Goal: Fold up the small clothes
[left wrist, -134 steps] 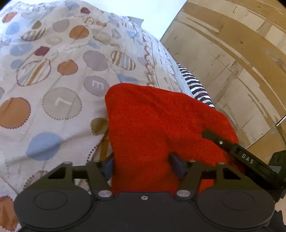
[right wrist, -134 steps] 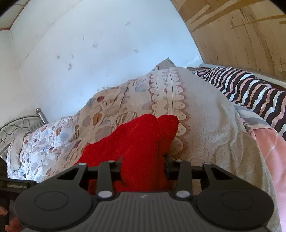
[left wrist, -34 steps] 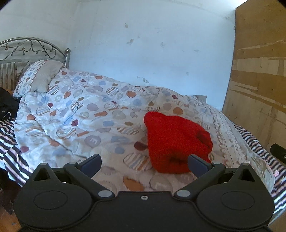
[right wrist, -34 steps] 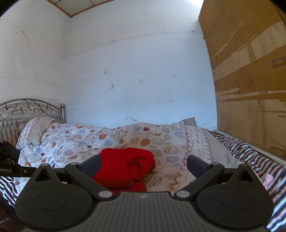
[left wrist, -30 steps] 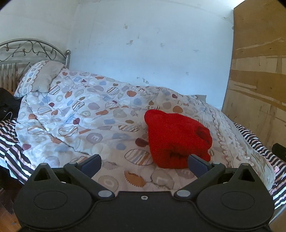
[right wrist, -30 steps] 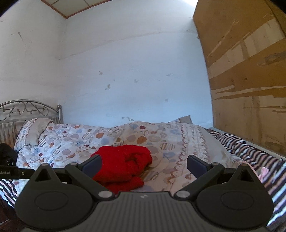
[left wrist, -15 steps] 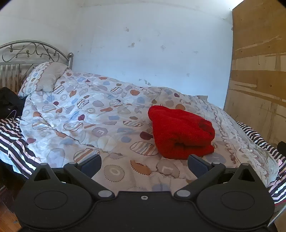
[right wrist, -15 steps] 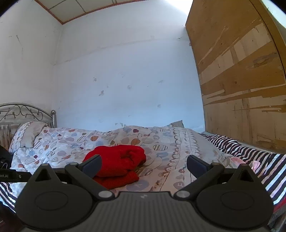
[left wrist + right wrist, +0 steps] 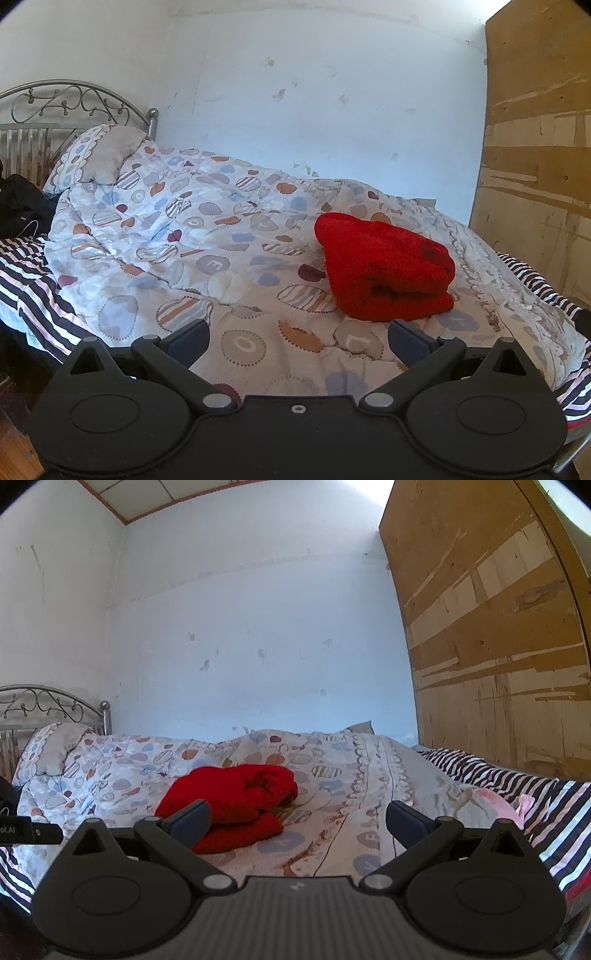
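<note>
Our left gripper (image 9: 298,338) and right gripper (image 9: 297,816) hang spread and empty. The folded fuzzy red garment (image 9: 384,267), right of centre, sits on the rumpled spotted quilt (image 9: 192,236). We judge its loose roll could slump open there.

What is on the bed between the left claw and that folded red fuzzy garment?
Only the white quilt with coloured spots. In the left wrist view, the stretch between the open left claw and the folded red fuzzy garment holds nothing else.
</note>
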{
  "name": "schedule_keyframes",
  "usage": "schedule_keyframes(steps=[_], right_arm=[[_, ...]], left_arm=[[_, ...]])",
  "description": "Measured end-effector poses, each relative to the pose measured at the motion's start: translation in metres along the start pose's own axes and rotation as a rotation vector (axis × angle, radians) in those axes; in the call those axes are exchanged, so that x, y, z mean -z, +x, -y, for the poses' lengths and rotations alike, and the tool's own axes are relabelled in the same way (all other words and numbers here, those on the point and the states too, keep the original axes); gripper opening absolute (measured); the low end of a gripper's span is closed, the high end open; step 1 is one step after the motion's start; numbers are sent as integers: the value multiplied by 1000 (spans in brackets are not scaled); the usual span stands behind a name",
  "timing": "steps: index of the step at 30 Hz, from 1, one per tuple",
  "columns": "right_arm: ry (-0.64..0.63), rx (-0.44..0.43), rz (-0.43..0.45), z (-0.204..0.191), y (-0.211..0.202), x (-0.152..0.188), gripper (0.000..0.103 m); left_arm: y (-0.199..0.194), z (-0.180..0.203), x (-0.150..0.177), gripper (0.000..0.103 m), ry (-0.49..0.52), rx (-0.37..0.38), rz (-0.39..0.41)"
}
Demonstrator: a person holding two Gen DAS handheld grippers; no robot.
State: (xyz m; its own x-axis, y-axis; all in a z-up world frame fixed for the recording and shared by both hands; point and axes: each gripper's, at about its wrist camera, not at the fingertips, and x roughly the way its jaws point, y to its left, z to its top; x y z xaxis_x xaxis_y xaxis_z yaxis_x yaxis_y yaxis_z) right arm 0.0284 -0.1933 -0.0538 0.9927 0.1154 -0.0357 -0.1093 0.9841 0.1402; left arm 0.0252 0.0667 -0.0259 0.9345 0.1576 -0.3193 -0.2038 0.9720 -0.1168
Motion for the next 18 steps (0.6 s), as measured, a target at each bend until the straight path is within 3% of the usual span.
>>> schedule_keyframes(steps=[18], right_arm=[[19, 12, -16, 4, 2, 6, 103]], left_arm=[[6, 1, 4, 102, 3, -1, -12]])
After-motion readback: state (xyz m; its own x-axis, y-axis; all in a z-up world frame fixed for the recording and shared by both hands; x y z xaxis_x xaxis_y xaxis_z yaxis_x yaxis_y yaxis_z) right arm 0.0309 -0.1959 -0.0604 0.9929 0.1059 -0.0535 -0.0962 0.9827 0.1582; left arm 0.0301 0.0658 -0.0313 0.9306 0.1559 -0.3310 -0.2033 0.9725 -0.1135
